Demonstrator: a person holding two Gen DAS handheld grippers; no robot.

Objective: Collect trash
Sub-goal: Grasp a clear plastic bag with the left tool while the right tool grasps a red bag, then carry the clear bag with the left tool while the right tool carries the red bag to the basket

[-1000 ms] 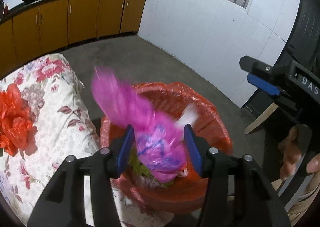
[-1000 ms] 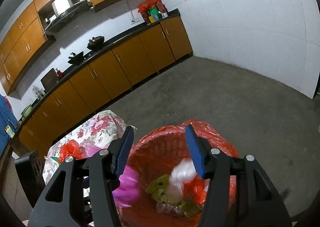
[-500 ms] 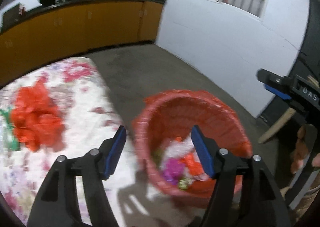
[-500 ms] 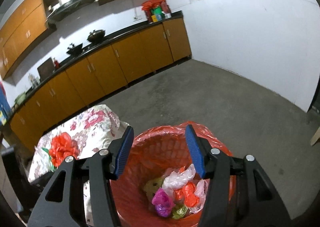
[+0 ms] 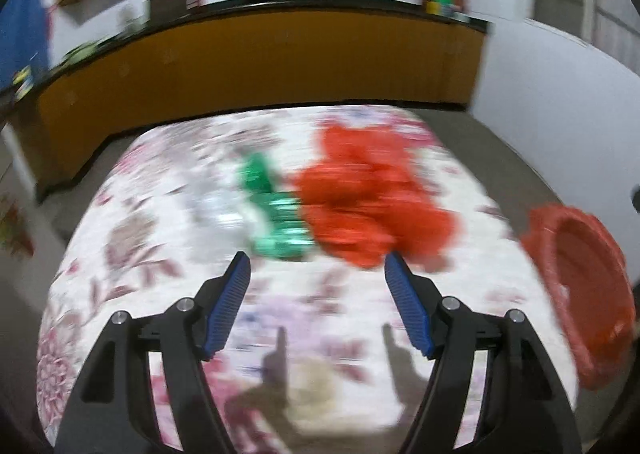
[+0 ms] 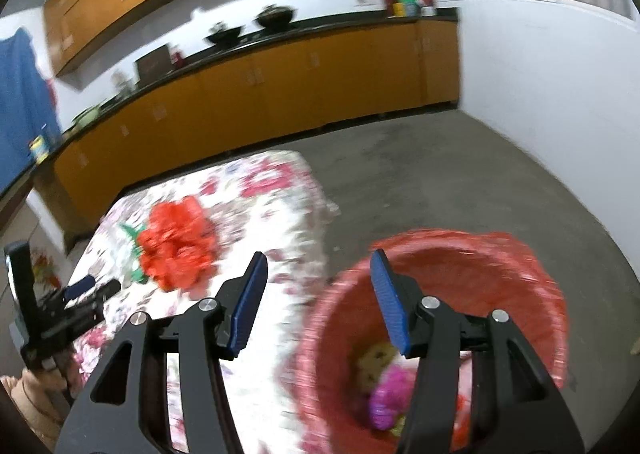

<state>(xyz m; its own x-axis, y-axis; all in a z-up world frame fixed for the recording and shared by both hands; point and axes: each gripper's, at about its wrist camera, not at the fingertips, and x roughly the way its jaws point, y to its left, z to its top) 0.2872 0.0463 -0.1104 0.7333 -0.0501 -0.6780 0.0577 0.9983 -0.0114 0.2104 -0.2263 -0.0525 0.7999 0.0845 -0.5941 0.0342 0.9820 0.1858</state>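
Note:
My left gripper (image 5: 318, 260) is open and empty, hovering over the floral table (image 5: 168, 221). Just beyond its tips lie a crumpled red plastic bag (image 5: 372, 201) and a green wrapper (image 5: 276, 213); the view is blurred. The red-lined trash basket (image 5: 580, 294) stands at the table's right edge. My right gripper (image 6: 318, 258) is open and empty above the basket's near left rim (image 6: 340, 294). The pink bag (image 6: 390, 398) and other trash lie inside. The red bag (image 6: 180, 246) and green wrapper (image 6: 132, 234) show on the table, with the left gripper (image 6: 88, 286) at far left.
Orange kitchen cabinets (image 6: 280, 89) with a dark counter run along the back wall. White tiled wall (image 6: 552, 101) stands to the right. Bare concrete floor (image 6: 440, 181) lies behind the basket.
My left gripper let the pink bag drop into the basket, then swung left to the table. My right gripper shifted left from over the basket's middle to its left rim.

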